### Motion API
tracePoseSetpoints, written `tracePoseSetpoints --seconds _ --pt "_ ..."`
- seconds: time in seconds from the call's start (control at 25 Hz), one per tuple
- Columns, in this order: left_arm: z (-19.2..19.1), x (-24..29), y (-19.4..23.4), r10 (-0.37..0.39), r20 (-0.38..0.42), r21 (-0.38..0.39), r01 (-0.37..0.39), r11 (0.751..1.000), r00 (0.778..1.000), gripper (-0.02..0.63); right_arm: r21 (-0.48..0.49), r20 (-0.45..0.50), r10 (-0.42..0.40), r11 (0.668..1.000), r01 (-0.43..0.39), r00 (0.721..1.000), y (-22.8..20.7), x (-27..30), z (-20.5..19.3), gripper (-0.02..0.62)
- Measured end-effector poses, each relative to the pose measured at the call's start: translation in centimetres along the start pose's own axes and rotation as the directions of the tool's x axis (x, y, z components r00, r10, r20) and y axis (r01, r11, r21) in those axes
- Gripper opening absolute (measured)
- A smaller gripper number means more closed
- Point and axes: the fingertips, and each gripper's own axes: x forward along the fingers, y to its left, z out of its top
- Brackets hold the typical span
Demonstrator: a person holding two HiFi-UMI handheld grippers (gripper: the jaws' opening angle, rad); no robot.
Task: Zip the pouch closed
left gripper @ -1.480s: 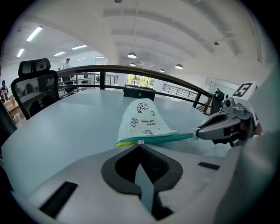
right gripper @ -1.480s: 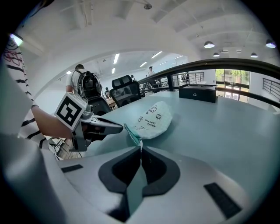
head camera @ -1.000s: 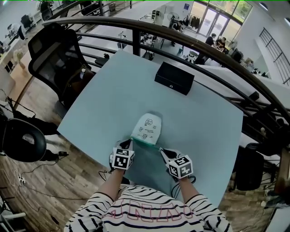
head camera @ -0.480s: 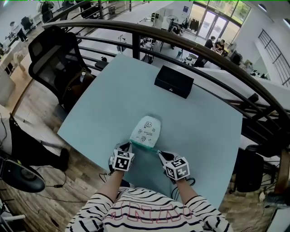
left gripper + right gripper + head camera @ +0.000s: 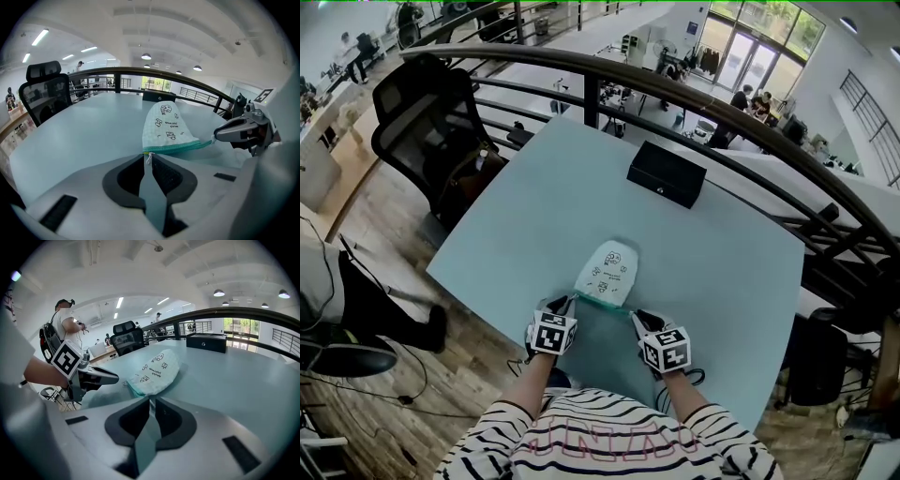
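A white fabric pouch with black drawings and a teal zipper edge (image 5: 606, 269) lies near the near edge of the pale blue-green surface (image 5: 544, 187). The left gripper (image 5: 571, 301) has its fingers pinched together on the small white zipper pull (image 5: 148, 159) at the pouch's near left corner. The right gripper (image 5: 634, 316) has its fingers closed on the teal near right corner.
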Motion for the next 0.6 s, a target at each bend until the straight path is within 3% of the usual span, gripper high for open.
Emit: tracePoseSetpoints --seconds 0.12,0.24,0.6 --pt "1.1 -1.5 -0.1 0.01 0.053 -0.003 -0.01 1.0 0.999 0.037 0.003 0.047 -0.009 1.0 0.009 0.999 0.2 -0.7 1.1 0.035" --pt "2.4 -3.2 -0.6 0.013 0.113 -0.006 -0.013 1.0 0.993 0.146 0.006 0.095 -0.005 1.0 0.005 0.995 0.7 -1.8 2.3 0.037" --pt "6.8 -9.4 -4.2 0.031 0.319 0.049 -0.05 0.998 0.947 0.149 0.036 0.255 0.029 0.999 -0.039 0.967 2.7 -6.1 5.1 0.037"
